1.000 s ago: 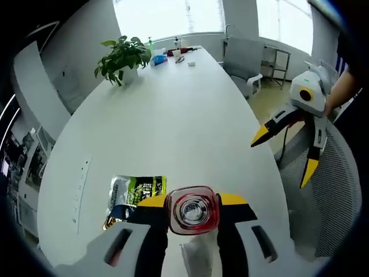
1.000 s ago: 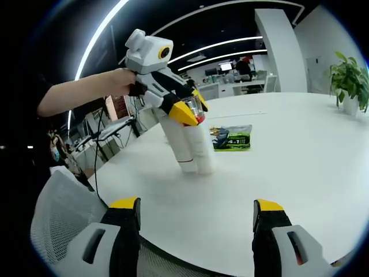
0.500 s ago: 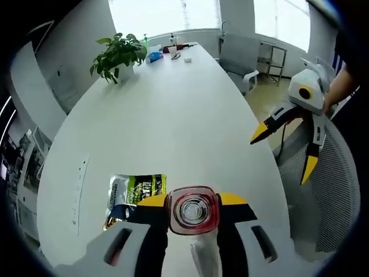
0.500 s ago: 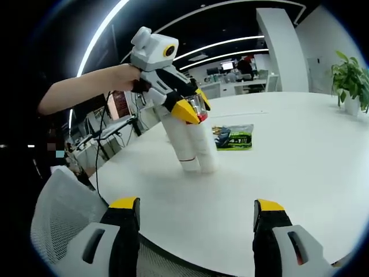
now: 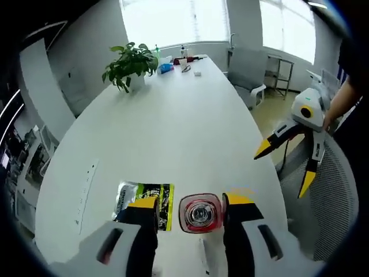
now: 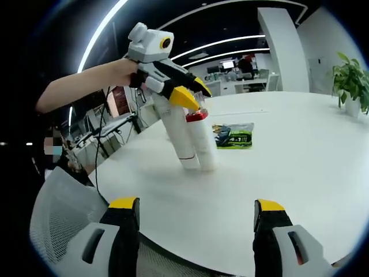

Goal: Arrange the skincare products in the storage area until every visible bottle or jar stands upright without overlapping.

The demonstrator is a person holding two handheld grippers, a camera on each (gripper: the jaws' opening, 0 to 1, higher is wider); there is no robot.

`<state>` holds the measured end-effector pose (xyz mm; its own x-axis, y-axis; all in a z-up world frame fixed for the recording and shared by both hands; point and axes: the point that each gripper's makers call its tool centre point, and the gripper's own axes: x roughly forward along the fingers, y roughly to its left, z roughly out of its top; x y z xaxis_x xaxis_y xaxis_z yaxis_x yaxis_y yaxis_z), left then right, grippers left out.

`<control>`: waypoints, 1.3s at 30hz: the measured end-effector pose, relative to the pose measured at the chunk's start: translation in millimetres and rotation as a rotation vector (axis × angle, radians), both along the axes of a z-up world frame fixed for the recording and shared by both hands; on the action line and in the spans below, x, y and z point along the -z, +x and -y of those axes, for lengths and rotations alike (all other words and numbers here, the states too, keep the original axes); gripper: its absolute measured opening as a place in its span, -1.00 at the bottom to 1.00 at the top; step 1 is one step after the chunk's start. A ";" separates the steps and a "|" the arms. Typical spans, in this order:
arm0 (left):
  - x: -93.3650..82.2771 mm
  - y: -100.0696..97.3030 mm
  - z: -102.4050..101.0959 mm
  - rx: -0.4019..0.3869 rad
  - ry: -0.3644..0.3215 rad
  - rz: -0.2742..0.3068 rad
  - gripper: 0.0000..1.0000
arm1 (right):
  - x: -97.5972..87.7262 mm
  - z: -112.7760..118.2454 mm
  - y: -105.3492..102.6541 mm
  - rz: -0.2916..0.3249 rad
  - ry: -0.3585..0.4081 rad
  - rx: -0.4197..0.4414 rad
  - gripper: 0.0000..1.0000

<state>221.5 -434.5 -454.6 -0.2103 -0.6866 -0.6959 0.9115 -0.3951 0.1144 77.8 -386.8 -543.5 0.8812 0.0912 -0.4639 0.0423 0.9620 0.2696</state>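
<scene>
Releasing the red-capped bottle [image 6: 199,141] is the change I register: half a second ago my left hand-held gripper [image 6: 193,92] pinched its cap, and now the jaws stand spread on either side of the cap and slightly above it. The bottle stands upright on the white desk [image 6: 300,167], touching a second white bottle [image 6: 179,135] that leans, so I judge the arrangement unfinished. A green packet [image 6: 233,137] lies flat just behind them. My right hand-held gripper [image 6: 196,225] is spread and empty, well apart at the desk edge. A potted plant [image 5: 131,60] stands far down the desk, in a bright office.
</scene>
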 end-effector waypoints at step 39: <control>-23.1 26.5 -214.3 -0.705 -0.451 -0.290 0.98 | 0.4 -2.5 -2.0 -0.045 -0.017 0.009 0.88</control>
